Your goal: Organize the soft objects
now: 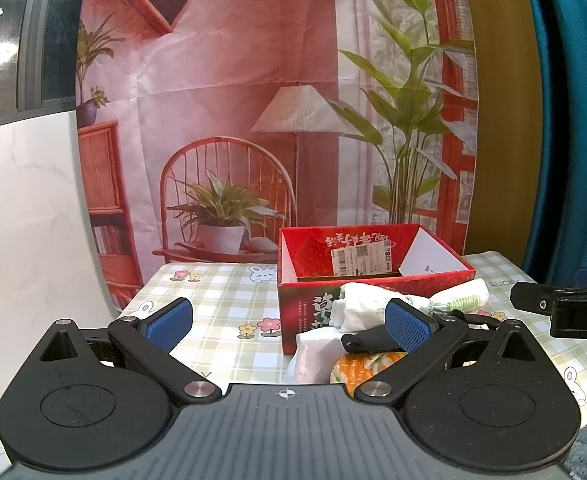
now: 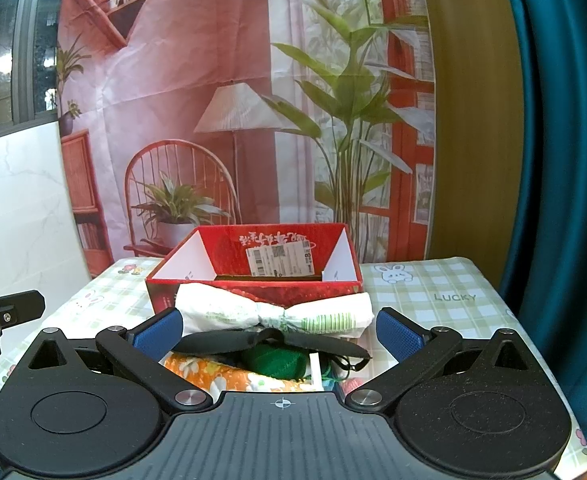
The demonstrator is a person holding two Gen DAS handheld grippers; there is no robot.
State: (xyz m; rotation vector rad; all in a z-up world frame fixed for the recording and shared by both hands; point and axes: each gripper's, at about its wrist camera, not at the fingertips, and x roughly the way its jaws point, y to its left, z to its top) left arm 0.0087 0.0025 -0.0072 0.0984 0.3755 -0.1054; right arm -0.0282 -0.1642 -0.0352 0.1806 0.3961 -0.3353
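A red open-topped cardboard box point(image 1: 373, 258) point(image 2: 253, 280) stands on the checked tablecloth. In front of it lies a pile of soft things: a white plastic bag tied in the middle point(image 2: 277, 312) point(image 1: 377, 306), a black eye mask point(image 2: 269, 342) point(image 1: 367, 340), a green ball of yarn point(image 2: 275, 362) and an orange flowered cloth point(image 2: 201, 368) point(image 1: 367, 364). My left gripper point(image 1: 289, 322) is open over the table left of the pile, its right pad beside the mask. My right gripper point(image 2: 279, 330) is open, its fingers spread either side of the pile, holding nothing.
A white tissue pack point(image 1: 311, 356) lies at the box's front corner. The table point(image 2: 433, 300) ends near a teal curtain point(image 2: 553, 160) on the right. A printed backdrop point(image 1: 273, 100) hangs behind, a white wall point(image 1: 25, 220) at left. The other gripper point(image 1: 565, 304) shows at the right edge.
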